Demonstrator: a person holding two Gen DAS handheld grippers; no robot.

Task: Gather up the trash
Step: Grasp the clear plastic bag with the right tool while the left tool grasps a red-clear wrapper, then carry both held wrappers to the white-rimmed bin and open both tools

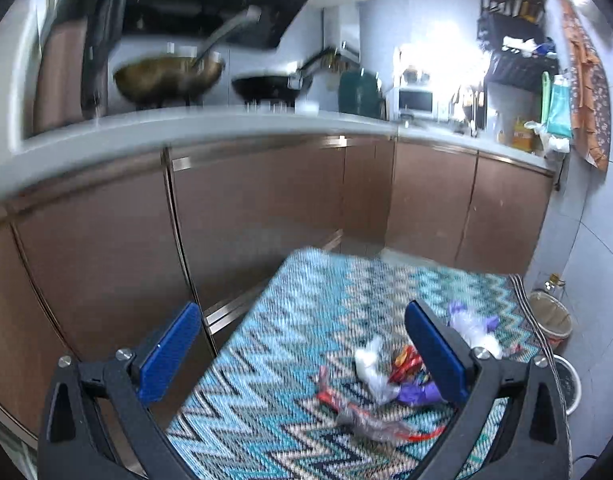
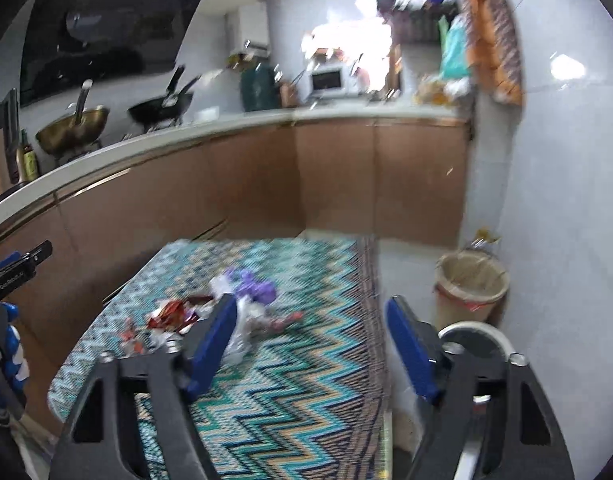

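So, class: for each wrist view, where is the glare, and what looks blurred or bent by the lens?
Left wrist view: glare washes out the wall above the microwave; the pans and the rug's far edge smear; the counter bows. Right wrist view: the same glare, the trash and rug streaked, dark corners.

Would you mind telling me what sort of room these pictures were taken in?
A home kitchen, most likely: a wok and a frying pan sit on the counter, with a small oven further along.
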